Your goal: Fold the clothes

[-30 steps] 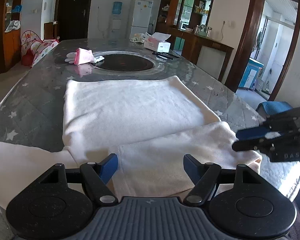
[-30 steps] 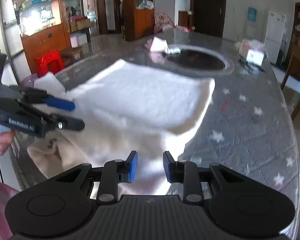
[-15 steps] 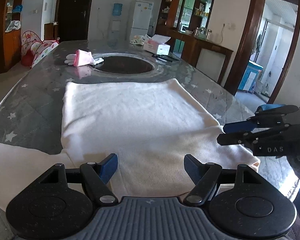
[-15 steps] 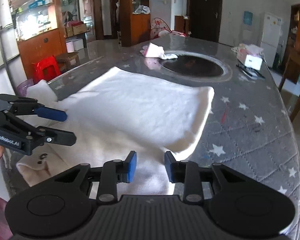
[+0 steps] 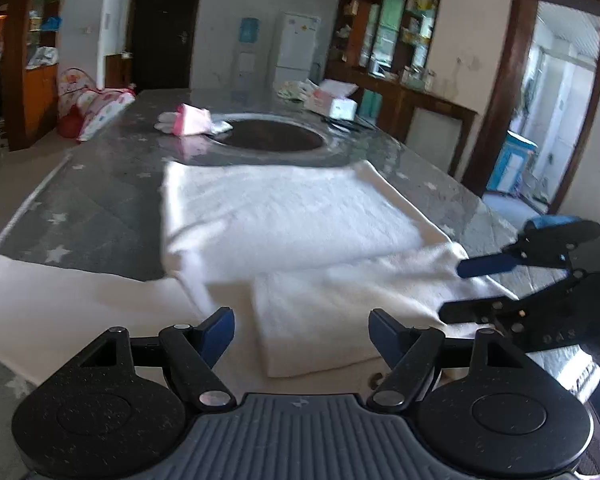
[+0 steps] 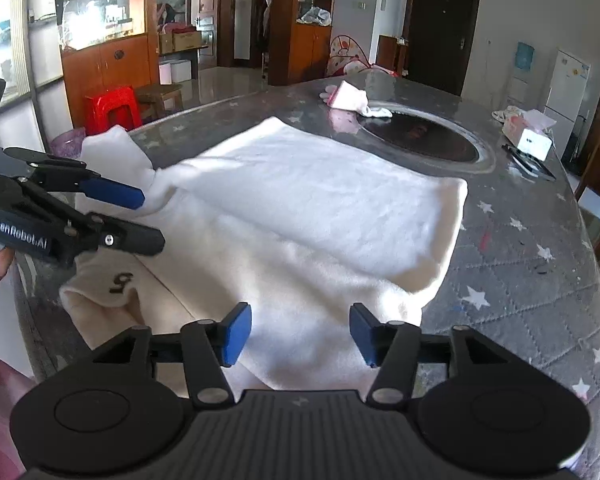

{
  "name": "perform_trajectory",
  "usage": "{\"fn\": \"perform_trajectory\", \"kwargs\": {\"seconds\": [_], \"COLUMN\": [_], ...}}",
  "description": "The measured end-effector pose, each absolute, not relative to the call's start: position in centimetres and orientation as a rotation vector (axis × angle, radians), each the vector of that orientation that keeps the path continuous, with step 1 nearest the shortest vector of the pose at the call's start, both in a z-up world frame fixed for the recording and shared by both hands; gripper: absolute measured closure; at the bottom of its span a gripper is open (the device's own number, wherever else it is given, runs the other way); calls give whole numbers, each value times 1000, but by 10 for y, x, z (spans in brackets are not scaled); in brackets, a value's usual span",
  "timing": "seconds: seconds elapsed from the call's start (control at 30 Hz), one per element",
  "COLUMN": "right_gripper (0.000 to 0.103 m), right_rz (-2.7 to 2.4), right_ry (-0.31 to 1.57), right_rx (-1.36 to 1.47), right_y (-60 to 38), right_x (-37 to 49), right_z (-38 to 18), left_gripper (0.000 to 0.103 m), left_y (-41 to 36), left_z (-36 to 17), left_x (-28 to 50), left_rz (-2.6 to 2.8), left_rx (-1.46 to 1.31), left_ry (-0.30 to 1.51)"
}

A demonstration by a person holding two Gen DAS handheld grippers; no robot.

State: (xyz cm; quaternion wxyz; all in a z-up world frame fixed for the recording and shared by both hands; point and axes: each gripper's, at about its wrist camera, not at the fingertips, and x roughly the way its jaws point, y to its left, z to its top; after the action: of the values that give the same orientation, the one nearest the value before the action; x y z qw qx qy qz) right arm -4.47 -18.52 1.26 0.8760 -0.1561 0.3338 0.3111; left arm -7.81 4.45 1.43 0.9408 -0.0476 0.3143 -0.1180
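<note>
Hovering both hand-held grippers over the near end of the worktop (image 5: pixel 100 184) right now. The white garment (image 5: pixel 284 216) is spread flat across the middle of the grey star-patterned top, with a folded layer bunched along its near edge and a sleeve trailing off to the near left. My left hand-held gripper (image 5: pixel 302 330) has its blue pads spread wide apart, nothing between them, just above that near fold. My right hand-held gripper (image 6: pixel 300 334) is also spread apart and empty, over the near right corner of the cloth. From the right camera I can see the left one (image 6: pixel 140 216) off to the side by the sleeve. Farther away there's a pink cloth (image 5: pixel 190 120) beside the round dark inset (image 5: pixel 276 138), and a tissue box (image 6: pixel 532 138) at the far right.
</note>
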Motion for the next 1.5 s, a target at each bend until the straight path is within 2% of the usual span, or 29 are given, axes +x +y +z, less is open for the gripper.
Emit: {"fn": "perform_trajectory", "kwargs": {"seconds": [0.07, 0.2, 0.5, 0.87, 0.93, 1.03, 1.13, 1.2, 1.3, 1.5], "right_gripper": [38, 35, 35, 35, 35, 35, 35, 35, 35, 35], "right_rz": [654, 664, 680, 697, 697, 694, 690, 686, 682, 679], "right_ry": [693, 717, 709, 699, 697, 694, 689, 687, 683, 672], "right_rx": [-323, -322, -320, -327, -327, -330, -330, -326, -320, -310], "right_y": [-182, -177, -172, -164, -163, -162, -163, -164, -165, -166], "right_x": [-45, -44, -45, -48, -49, -49, -50, -49, -50, -51], "right_z": [13, 6, 11, 16, 17, 19, 21, 21, 22, 23], "left_gripper": [22, 20, 22, 23, 28, 40, 56, 72, 88, 94], "left_y": [55, 83, 165, 235, 241, 251, 257, 261, 264, 247], "left_z": [18, 21, 26, 4, -1, -10, -10, -10, -5, 20], "left_x": [-80, -79, -73, -59, -55, -62, -66, -69, -76, -88], "left_rz": [-194, -59, 313, 481, 472, 446, 436, 444, 450, 365], "left_rx": [-117, -142, -206, -347, -370, -423, -472, -489, -506, -504], "left_ry": [624, 601, 553, 593, 605, 607, 582, 568, 552, 491]}}
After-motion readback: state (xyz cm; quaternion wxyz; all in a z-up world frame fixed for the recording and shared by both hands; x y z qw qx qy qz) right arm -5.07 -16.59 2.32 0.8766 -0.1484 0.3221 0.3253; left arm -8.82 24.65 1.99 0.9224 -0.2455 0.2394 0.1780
